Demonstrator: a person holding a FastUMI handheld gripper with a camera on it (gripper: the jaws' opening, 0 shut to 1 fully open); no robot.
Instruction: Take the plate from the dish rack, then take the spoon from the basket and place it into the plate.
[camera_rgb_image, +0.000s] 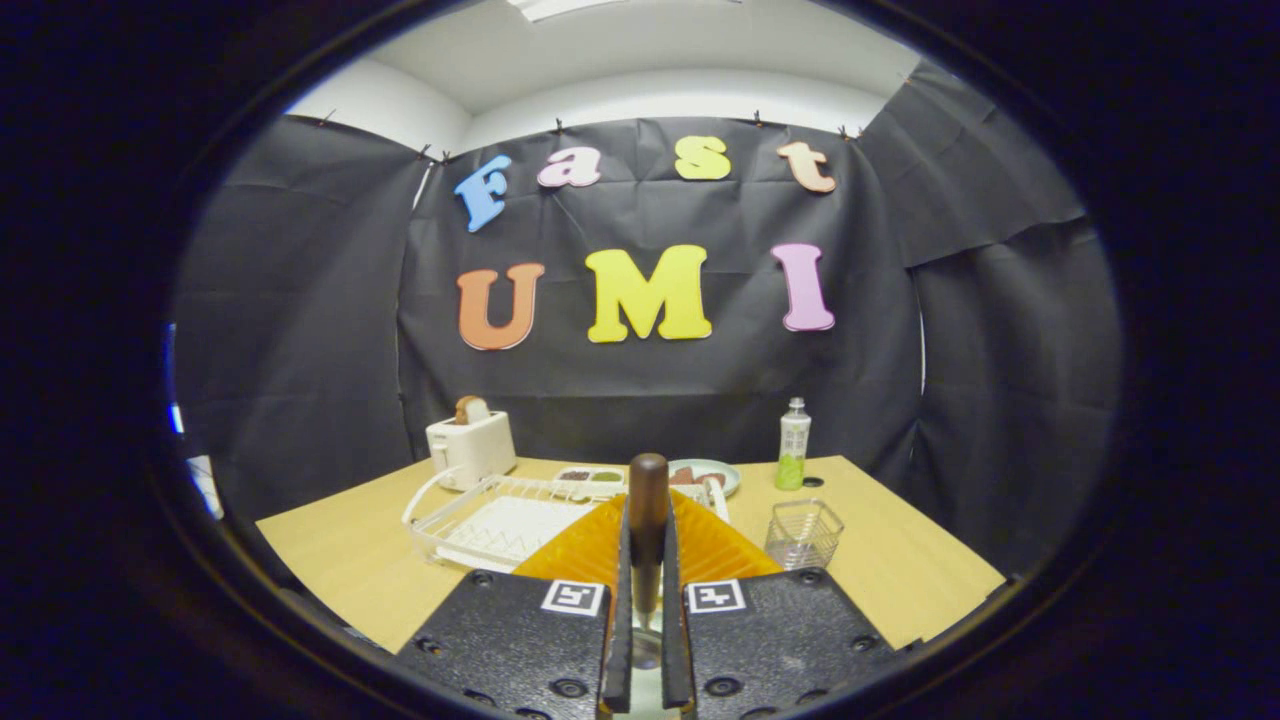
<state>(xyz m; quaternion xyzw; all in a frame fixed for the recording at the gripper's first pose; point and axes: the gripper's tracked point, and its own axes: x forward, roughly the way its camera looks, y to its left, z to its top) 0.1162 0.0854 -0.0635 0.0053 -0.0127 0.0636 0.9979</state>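
Observation:
My gripper (648, 520) is shut on a spoon (648, 480), whose dark wooden handle stands upright between the two fingers with its rounded end sticking out above them. The spoon's lower part is mostly hidden in the narrow gap between the fingers. A pale plate (722, 470) lies on the wooden table (350, 560) just beyond the fingers, partly hidden behind them. The white dish rack (480, 520) sits ahead and to the left of the fingers, with no plate standing in it. The clear wire basket (803, 533) stands ahead to the right, and looks empty.
A white toaster (470, 447) with a slice of bread in it stands behind the rack. A small tray (590, 477) with food lies beside the plate. A bottle (793, 445) and a dark cap (812, 482) stand at the back right.

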